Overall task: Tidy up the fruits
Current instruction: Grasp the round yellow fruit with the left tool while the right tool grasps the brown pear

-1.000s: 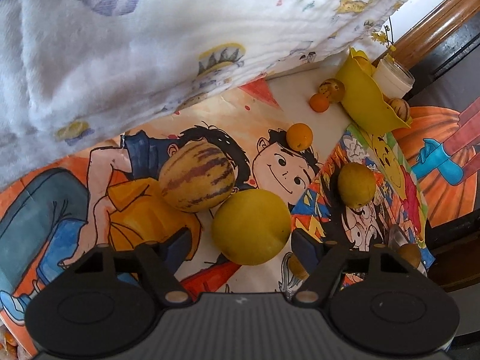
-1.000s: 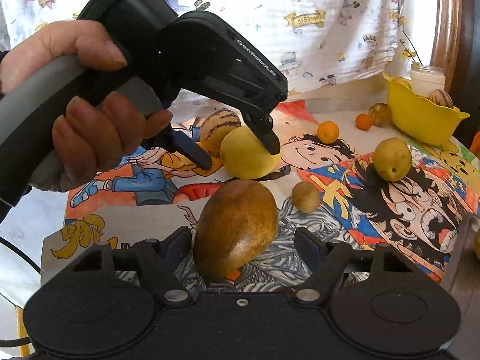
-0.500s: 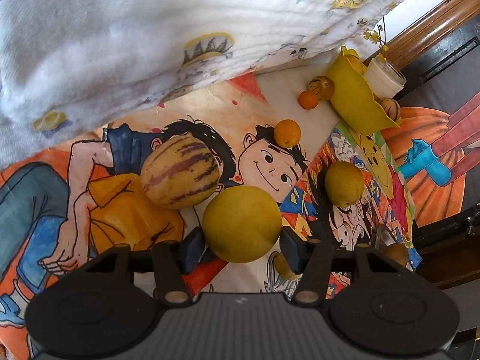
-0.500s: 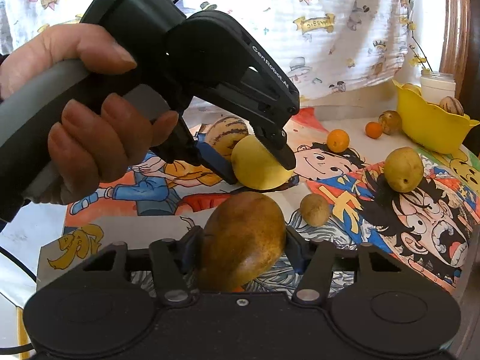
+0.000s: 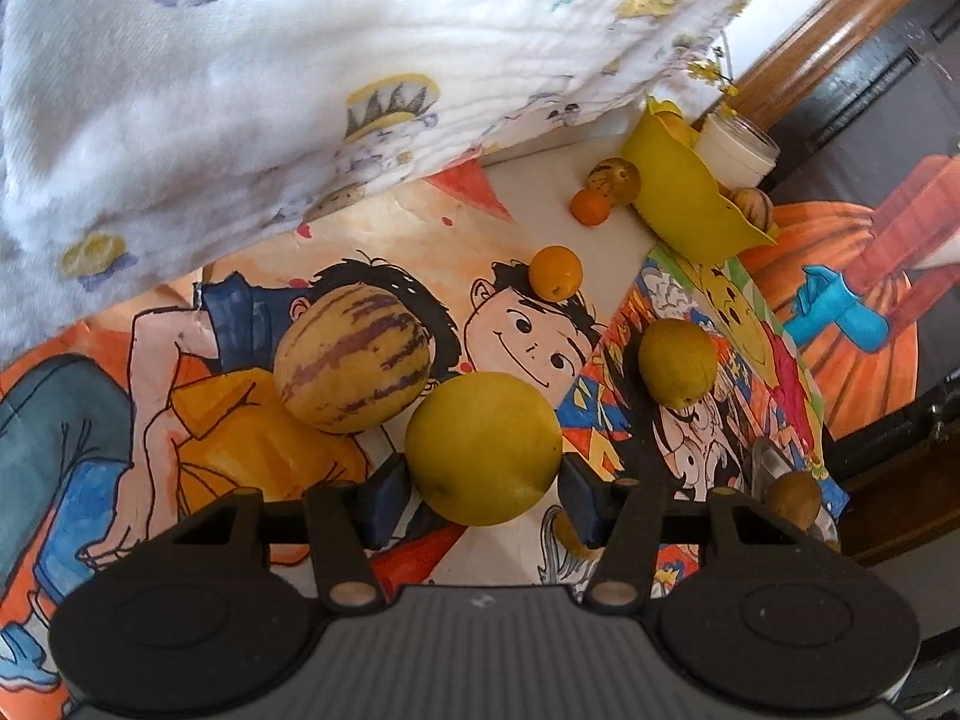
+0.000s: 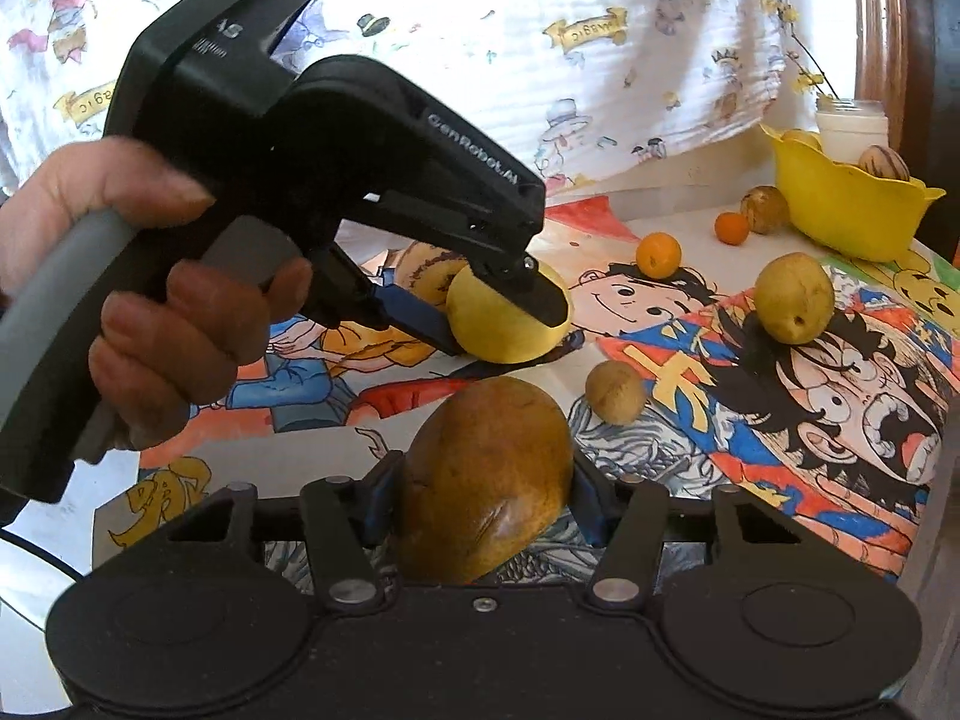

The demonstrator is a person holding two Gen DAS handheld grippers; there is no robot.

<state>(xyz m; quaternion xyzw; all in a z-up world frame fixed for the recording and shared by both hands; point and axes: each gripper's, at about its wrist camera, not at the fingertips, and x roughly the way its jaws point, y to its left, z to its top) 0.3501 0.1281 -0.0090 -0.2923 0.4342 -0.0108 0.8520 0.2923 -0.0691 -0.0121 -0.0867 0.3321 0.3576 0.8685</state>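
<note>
- Both tongs, wide apart a second ago, now clamp fruit: left tongs [image 5: 485,489] on the round yellow fruit [image 5: 483,447], right tongs [image 6: 480,507] on the brown mango-like fruit [image 6: 486,477].
- Neither fruit looks lifted; both seem to rest on the cartoon-print cloth [image 5: 198,450] over the bench, though contact underneath is hidden.
- With both grips set, carrying them to the yellow bowl [image 6: 843,216] at the far corner probably comes next.
- Striped melon [image 5: 353,357] and small orange [image 5: 555,273] lie loose.

Cartoon-covered table in daylight
Bright cartoon prints [image 6: 828,360] cover the tabletop; a white printed cloth [image 5: 300,90] hangs along the far side; a curved wooden frame [image 6: 870,30] rises at far right, beside a white jar [image 6: 851,123] holding yellow sprigs
</note>
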